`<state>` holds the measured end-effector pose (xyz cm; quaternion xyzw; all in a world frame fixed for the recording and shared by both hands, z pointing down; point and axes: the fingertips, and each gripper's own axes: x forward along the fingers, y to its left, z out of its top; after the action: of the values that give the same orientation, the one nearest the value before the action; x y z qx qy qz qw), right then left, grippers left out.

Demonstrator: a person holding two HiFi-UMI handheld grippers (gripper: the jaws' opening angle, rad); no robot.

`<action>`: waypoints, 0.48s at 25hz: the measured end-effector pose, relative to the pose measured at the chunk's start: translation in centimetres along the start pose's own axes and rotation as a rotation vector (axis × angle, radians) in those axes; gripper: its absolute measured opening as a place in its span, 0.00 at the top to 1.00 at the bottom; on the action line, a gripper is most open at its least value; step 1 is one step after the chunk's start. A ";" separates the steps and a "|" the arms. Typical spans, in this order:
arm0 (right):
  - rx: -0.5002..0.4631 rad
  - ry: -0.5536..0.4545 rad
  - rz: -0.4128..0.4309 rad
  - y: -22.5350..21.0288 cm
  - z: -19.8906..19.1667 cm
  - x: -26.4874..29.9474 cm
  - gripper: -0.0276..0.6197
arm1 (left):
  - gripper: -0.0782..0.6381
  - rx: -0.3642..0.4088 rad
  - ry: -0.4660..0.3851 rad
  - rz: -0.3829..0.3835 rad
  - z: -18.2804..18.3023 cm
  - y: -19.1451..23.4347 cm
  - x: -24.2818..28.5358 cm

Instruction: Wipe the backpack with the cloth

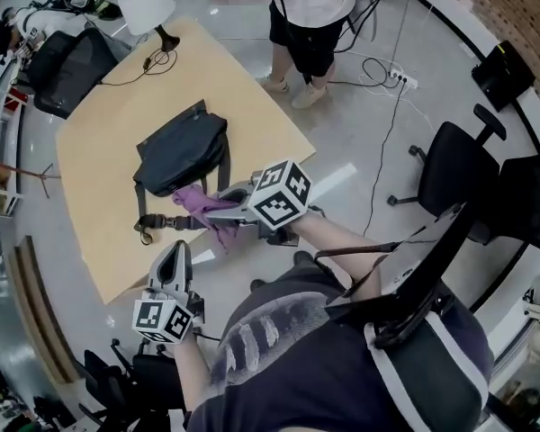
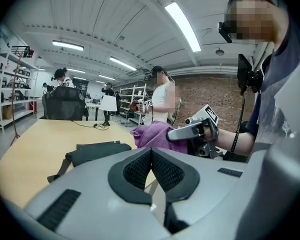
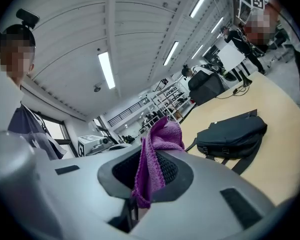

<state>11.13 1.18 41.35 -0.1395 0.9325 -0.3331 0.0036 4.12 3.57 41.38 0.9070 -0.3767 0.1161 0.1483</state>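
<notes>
While the right claw (image 1: 201,207) is pinching the purple cloth (image 1: 218,230), the backpack (image 1: 182,151) is lying flat on the worktop (image 1: 99,187).
The cloth is hanging just beside the backpack's near edge; the left claw (image 1: 175,248) is resting closed and empty.

Head view looks steeply down onto the surface (image 1: 99,178); both gripper views sit low, near it, facing across — all three share the backpack (image 1: 182,151).

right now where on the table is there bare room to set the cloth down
Bare table left of the backpack in the head view, and between it and the lamp. Crowded at the near edge: strap, cloth, right gripper.
</notes>
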 end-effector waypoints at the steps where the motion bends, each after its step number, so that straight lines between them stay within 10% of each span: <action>1: -0.001 -0.004 0.006 0.6 0.0 0.1 0.91 | 0.88 -0.003 -0.008 0.000 0.0 -0.1 -0.4; 12: -0.071 -0.014 -0.052 7.7 -3.4 2.6 0.91 | 0.88 -0.025 -0.101 -0.012 -1.9 -0.5 -8.7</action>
<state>6.29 8.32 39.39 -0.1659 0.9398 -0.2988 -0.0035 -1.72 10.26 40.25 0.9120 -0.3797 0.0644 0.1411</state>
